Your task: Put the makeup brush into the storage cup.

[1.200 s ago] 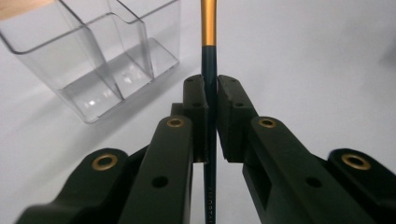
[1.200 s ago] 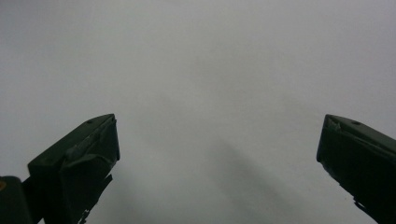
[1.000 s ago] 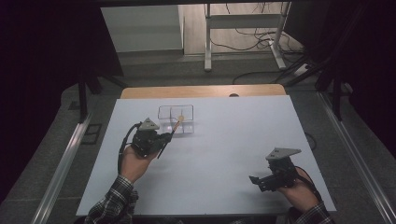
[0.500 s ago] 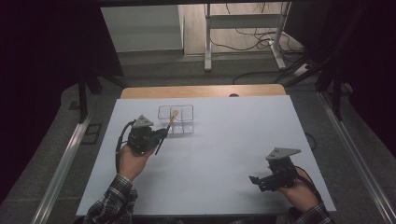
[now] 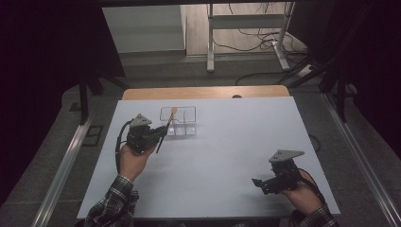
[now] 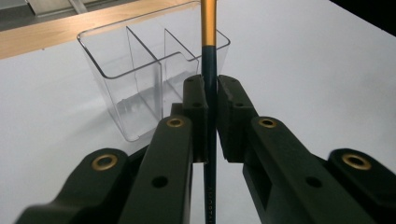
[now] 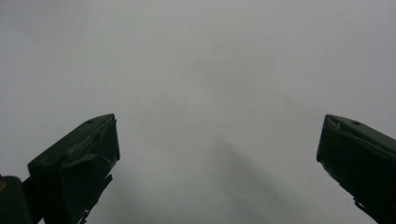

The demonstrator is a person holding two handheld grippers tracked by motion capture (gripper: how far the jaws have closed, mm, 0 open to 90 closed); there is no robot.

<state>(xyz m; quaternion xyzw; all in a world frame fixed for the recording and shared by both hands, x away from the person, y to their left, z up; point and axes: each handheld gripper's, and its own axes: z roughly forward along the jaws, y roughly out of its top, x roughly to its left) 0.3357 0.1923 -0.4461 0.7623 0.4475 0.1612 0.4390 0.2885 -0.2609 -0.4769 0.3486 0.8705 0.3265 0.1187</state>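
Observation:
My left gripper (image 5: 160, 133) is shut on a thin brush (image 5: 165, 128) with a dark blue lower shaft and an orange upper part. In the left gripper view the pads (image 6: 194, 100) pinch the brush (image 6: 208, 56) at its dark shaft. It leans up toward a clear plastic organiser (image 5: 184, 124) with several compartments, and its orange end sits over the organiser's left side. The organiser (image 6: 140, 93) stands just beyond the left gripper (image 6: 210, 88). My right gripper (image 5: 257, 182) rests near the table's front right, open and holding nothing, and its jaws spread wide over bare white surface (image 7: 217, 130).
The white tabletop (image 5: 236, 142) stretches between the two hands. A wooden strip (image 5: 203, 92) runs along its far edge. Beyond it are a floor with cables (image 5: 265, 71) and a metal stand (image 5: 210, 42).
The left gripper with the brush has shifted slightly left and farther away, so the brush tip now sits over the organiser's left part. The right hand has stayed in place.

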